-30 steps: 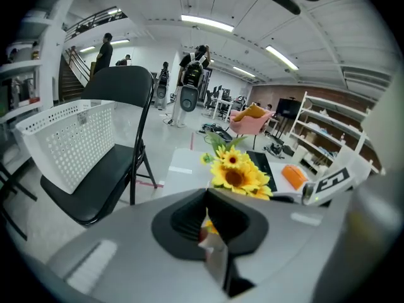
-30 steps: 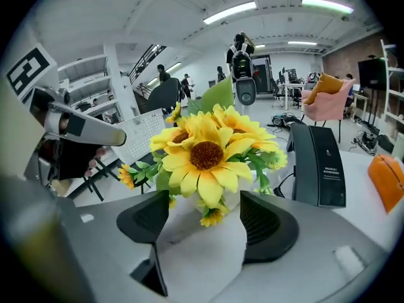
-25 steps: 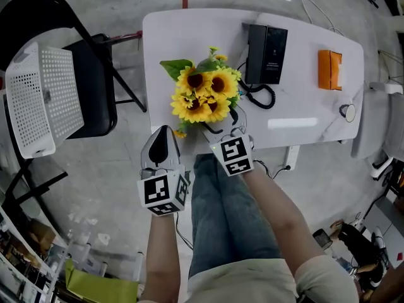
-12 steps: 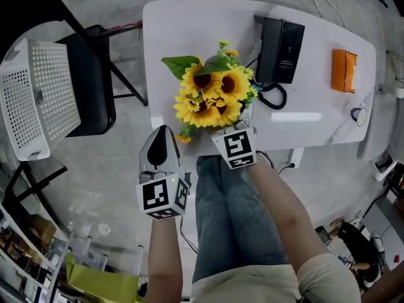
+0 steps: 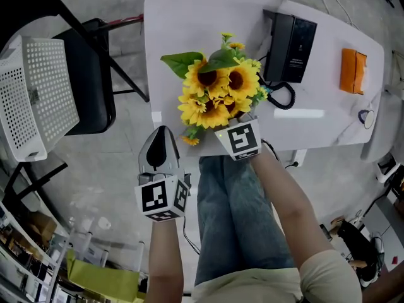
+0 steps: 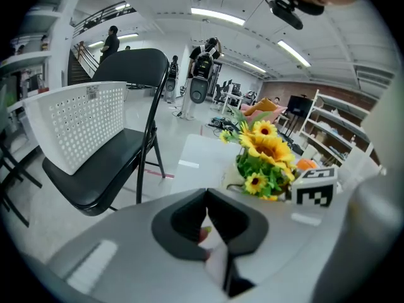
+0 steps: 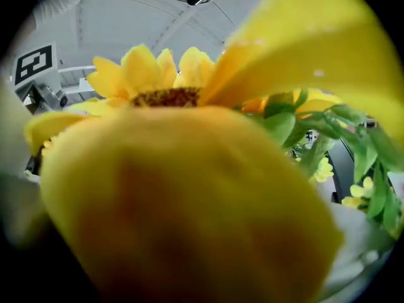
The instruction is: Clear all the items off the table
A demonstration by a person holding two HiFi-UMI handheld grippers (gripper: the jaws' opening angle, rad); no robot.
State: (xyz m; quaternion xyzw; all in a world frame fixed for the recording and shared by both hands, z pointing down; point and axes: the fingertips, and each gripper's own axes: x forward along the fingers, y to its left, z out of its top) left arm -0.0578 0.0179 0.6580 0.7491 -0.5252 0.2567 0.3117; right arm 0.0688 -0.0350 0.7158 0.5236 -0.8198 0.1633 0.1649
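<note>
A sunflower bouquet [image 5: 218, 88] stands near the front edge of the white table [image 5: 170, 30]. My right gripper [image 5: 240, 122] pushes into its underside from the front. Its jaws have just been opening. Yellow petals [image 7: 189, 188] fill the right gripper view, with one pale finger [image 7: 11, 169] blurred at the far left edge. My left gripper [image 5: 162, 131] hangs shut and empty over the floor, left of the table's front corner. A black desk phone [image 5: 290, 38] with a coiled cord, an orange pack [image 5: 353, 71] and a small round object [image 5: 366, 116] also lie on the table.
A black folding chair [image 5: 95, 74] stands left of the table with a white perforated basket [image 5: 35, 93] leaning on it. In the left gripper view the chair [image 6: 107, 163] is close on the left. The person's legs [image 5: 233, 213] are in front of the table.
My right gripper has moved forward into the bouquet, whose blooms now cover its jaws. The left gripper has sunk slightly and stays shut.
</note>
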